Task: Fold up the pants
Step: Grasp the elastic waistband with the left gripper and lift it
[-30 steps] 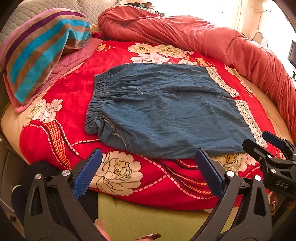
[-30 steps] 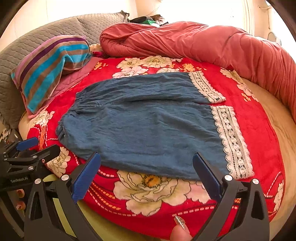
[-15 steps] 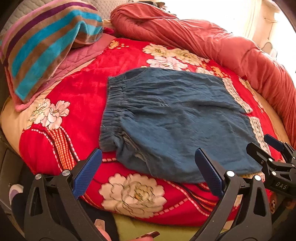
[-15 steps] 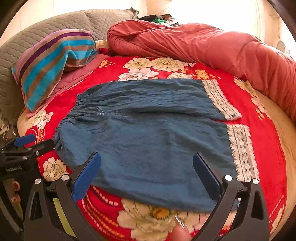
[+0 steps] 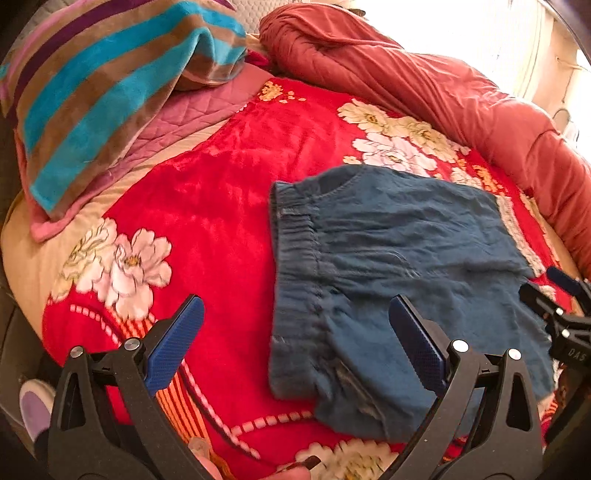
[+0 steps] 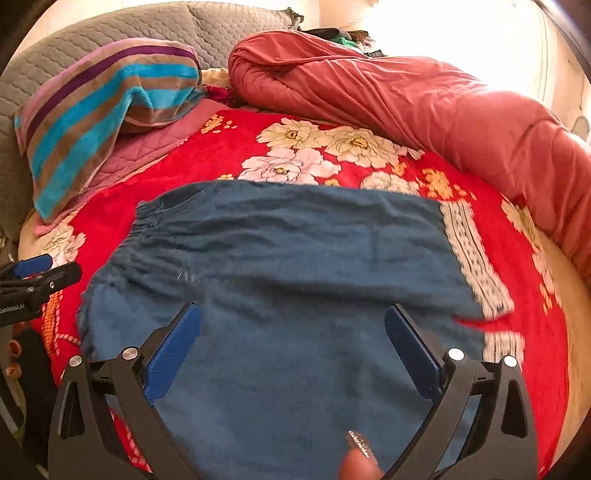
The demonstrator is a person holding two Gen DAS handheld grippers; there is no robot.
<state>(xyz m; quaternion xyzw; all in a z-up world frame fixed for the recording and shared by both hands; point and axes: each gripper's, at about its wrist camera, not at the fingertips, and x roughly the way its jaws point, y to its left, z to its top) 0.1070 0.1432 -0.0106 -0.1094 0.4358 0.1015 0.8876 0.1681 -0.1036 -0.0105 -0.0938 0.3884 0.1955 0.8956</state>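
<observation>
Closest in the right wrist view is a fingertip point(image 6: 360, 463) with a sparkly nail, at the very bottom. Just above it, the right gripper point(image 6: 291, 334) has its two blue fingers spread wide apart. They hold nothing. They hang over the near part of the blue pants point(image 6: 295, 280), which fill the space between them.

In the left wrist view, the left gripper point(image 5: 295, 326) also has its blue fingers spread wide, with nothing between them but cloth below. Its right finger is over the pants point(image 5: 399, 266). Its left finger is over the red flower blanket point(image 5: 207, 206). The stretchy waist of the pants lies between the two fingers.

The pants lie spread flat on the red blanket on the bed. The waist is on the left and the white lace trim point(image 6: 474, 254) is on the right.

Farther back on the left, a striped towel point(image 6: 99, 110) sits on a pink quilted pad point(image 6: 144, 151). Behind that is a gray quilted cushion point(image 6: 207, 26). A big rolled-up red comforter point(image 6: 424, 103) runs along the far and right side of the bed.
</observation>
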